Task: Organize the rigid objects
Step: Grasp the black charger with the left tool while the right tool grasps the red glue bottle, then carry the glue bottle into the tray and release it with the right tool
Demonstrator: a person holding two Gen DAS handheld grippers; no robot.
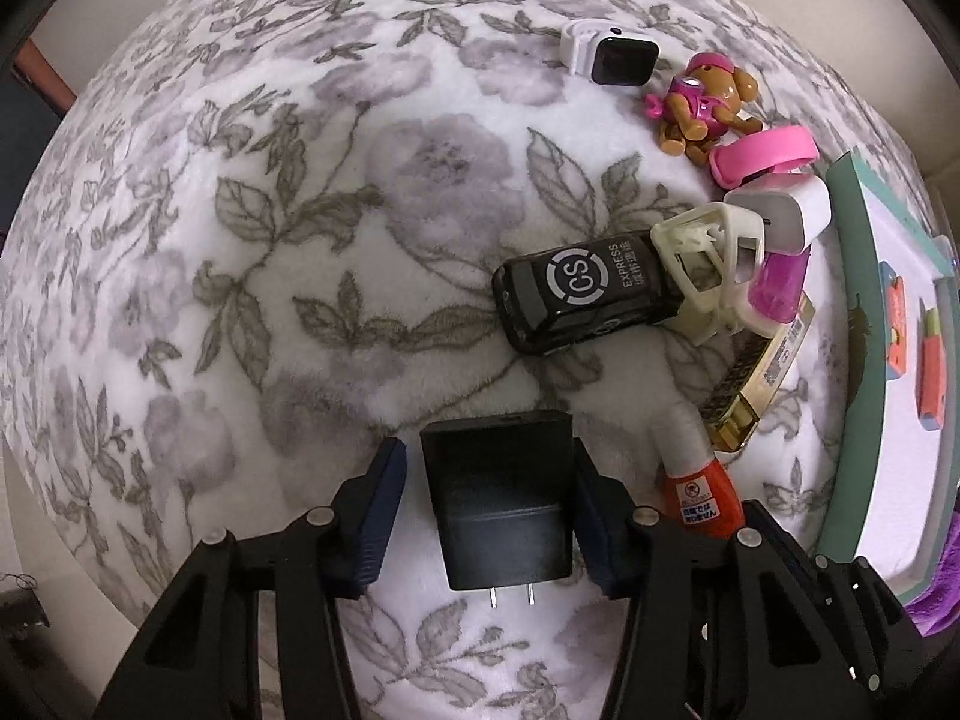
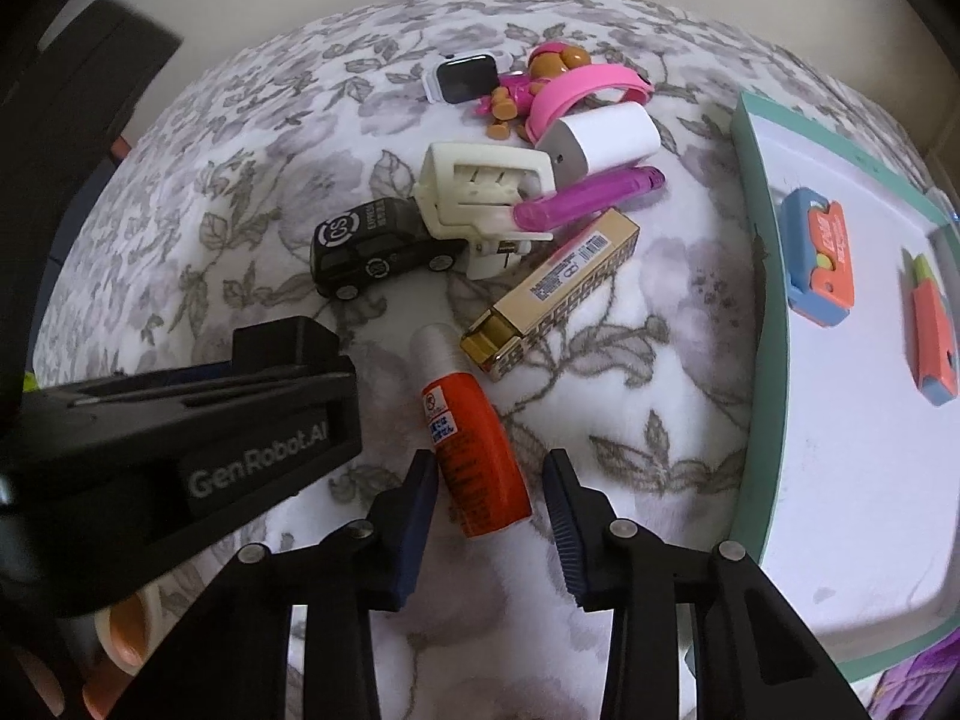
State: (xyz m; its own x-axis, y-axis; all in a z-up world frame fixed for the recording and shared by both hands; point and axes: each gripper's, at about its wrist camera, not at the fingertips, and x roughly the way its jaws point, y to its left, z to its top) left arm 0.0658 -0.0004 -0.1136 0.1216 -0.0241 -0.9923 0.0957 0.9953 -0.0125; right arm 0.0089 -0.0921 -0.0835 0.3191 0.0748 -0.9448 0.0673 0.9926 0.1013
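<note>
Straddling the black charger (image 1: 501, 498), our left gripper (image 1: 489, 516) points straight down at it. The blue ribbed pad on one side sits against the block, the other pad shows a thin gap, so we call this claw not yet clenched. That charger is a matte, boxy plug with two metal prongs, lying flat on the fuzzy floral blanket (image 1: 252, 252).

Over on our right gripper (image 2: 489, 498), the jaws flank the orange glue bottle (image 2: 474, 450). One pad brushes its side, the other stands clear, so it is released, nothing grasped. It's a smooth plastic cylinder with a pale cap, lying tilted on the blanket.

Just beyond, we see a glossy black toy car (image 2: 378, 249) touching a cream plastic frame (image 2: 480, 192), plus a gold cardboard box (image 2: 552, 294). At the right edge sits the teal-rimmed white tray (image 2: 762, 276).
</note>
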